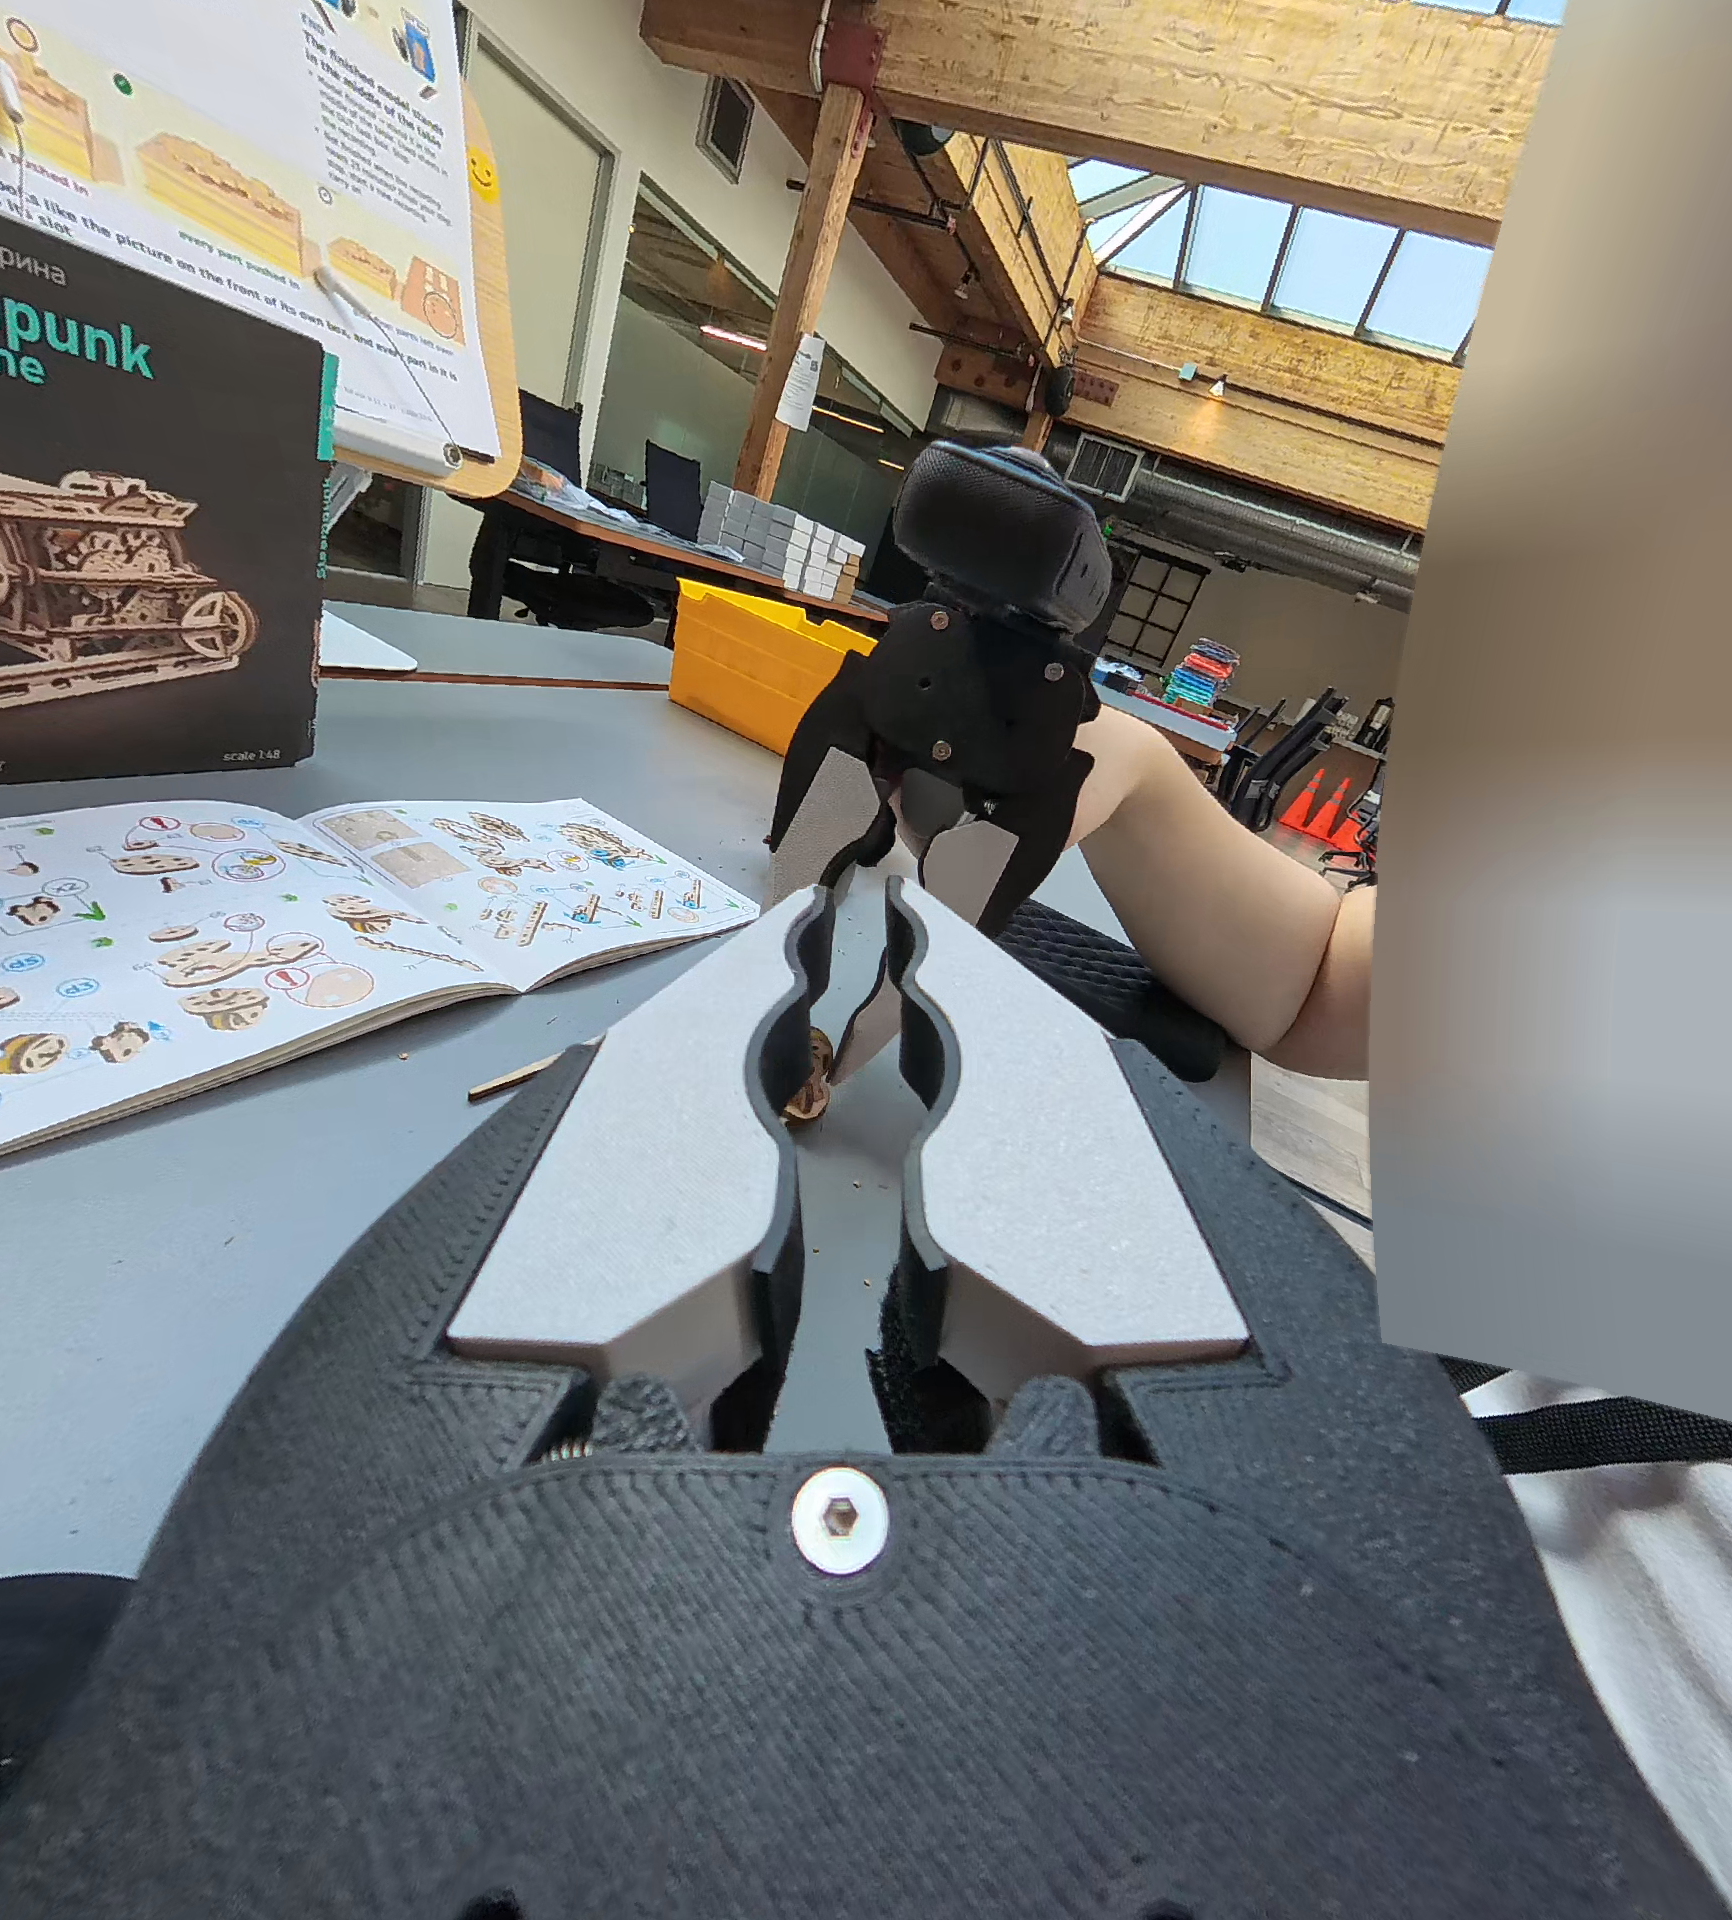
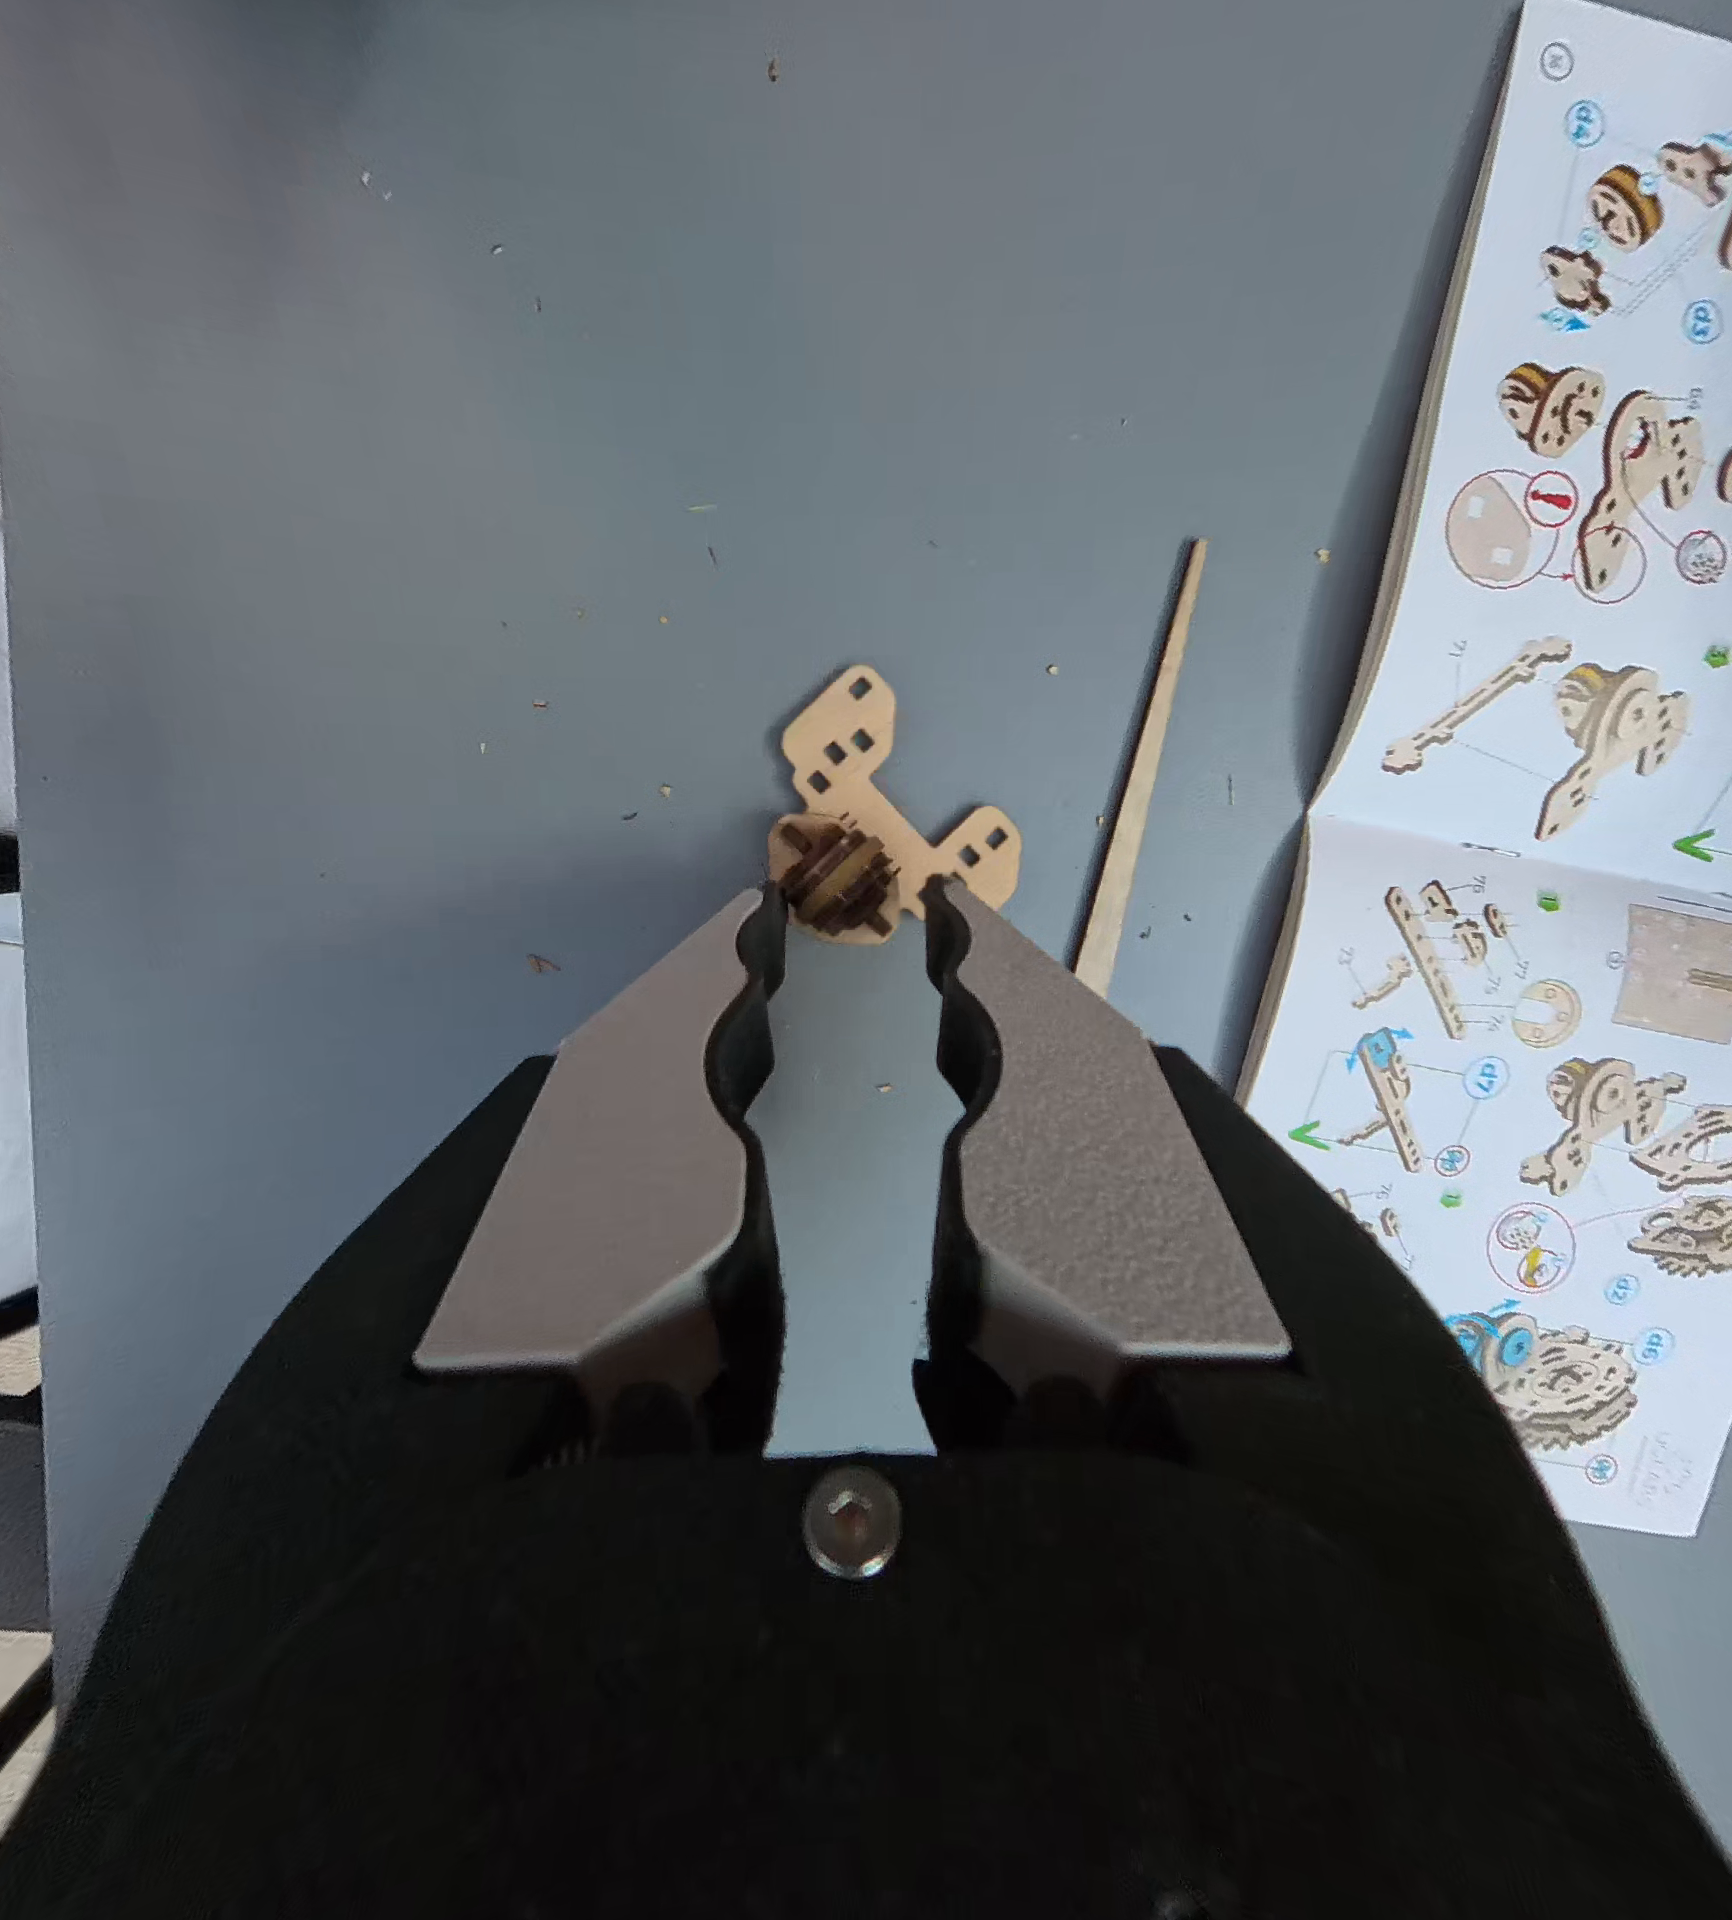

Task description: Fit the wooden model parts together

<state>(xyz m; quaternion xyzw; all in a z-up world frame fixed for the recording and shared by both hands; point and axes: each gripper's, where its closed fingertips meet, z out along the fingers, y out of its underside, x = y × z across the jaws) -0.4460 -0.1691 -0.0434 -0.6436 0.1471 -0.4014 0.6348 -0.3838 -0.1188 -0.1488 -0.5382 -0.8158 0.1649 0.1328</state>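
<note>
A flat pale wooden part with square holes lies on the grey table. A small dark round wooden assembly sits on its near end. My right gripper points down at it, open, with its fingertips either side of the assembly; the left tip is at its edge. My left gripper hovers low over the table, its jaws a narrow gap apart and empty. Through that gap I see the assembly and the right gripper above it.
An open instruction booklet lies beside the parts and also shows in the right wrist view. A thin wooden stick lies between booklet and parts. The dark kit box stands behind. A yellow bin and a person's forearm are nearby. The gap from one gripper's tips to the other's is roughly 12 cm. The left gripper is farther from the thin wooden stick, some 15 cm, than the right, some 5 cm.
</note>
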